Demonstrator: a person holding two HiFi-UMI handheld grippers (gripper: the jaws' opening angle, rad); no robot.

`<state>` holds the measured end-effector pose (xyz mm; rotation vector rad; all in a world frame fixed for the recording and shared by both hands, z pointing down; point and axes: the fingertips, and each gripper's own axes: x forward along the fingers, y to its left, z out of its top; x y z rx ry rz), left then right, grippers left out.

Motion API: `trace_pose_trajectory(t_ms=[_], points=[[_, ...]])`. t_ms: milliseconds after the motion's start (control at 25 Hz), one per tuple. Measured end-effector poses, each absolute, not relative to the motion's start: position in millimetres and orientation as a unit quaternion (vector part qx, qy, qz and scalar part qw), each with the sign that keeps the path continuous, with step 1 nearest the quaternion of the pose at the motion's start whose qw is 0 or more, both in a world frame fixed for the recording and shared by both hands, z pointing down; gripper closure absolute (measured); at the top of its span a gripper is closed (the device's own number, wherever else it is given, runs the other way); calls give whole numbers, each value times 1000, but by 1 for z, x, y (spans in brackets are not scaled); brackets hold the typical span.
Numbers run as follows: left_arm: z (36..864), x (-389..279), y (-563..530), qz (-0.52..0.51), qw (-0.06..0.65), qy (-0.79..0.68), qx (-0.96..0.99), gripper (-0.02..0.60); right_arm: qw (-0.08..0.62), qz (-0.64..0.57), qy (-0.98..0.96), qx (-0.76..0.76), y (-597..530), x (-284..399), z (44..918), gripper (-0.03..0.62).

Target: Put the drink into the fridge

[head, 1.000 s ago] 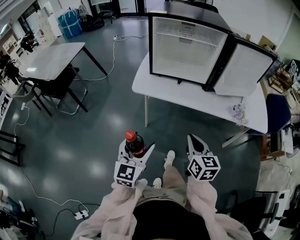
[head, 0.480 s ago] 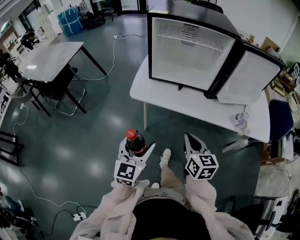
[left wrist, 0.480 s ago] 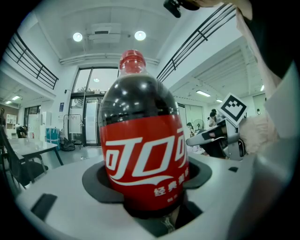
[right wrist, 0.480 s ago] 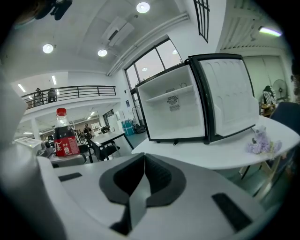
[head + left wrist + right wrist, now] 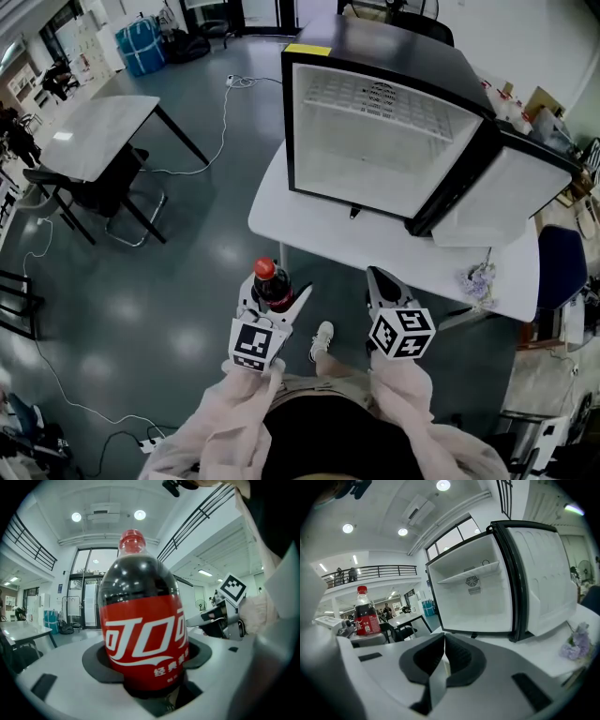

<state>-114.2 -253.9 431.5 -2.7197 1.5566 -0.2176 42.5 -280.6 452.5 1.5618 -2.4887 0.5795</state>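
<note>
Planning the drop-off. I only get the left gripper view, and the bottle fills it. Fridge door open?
Observer: Yes. The head view shows the fridge on the white table, its door swung wide open.
Operator: Anything inside?
Observer: The right gripper view shows one shelf and no items that I can see.
Operator: Other hand free?
Observer: The right hand-held gripper has its jaws together, nothing between them.

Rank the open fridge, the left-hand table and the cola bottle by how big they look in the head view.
Largest: fridge
Middle: left-hand table
Smallest: cola bottle, though it is nearest the camera.
</note>
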Motion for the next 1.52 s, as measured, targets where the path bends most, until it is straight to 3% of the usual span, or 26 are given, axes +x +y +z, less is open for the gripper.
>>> trace_pose_trajectory(t_ms=[920, 1520], points=[[441, -80, -416, -61, -22, 516, -854, 252, 67, 200, -840, 500, -437, 74, 462, 580], [449, -52, -443, -65, -35, 479, -874, 252, 64, 203, -838, 503, -440, 73, 463, 580]])
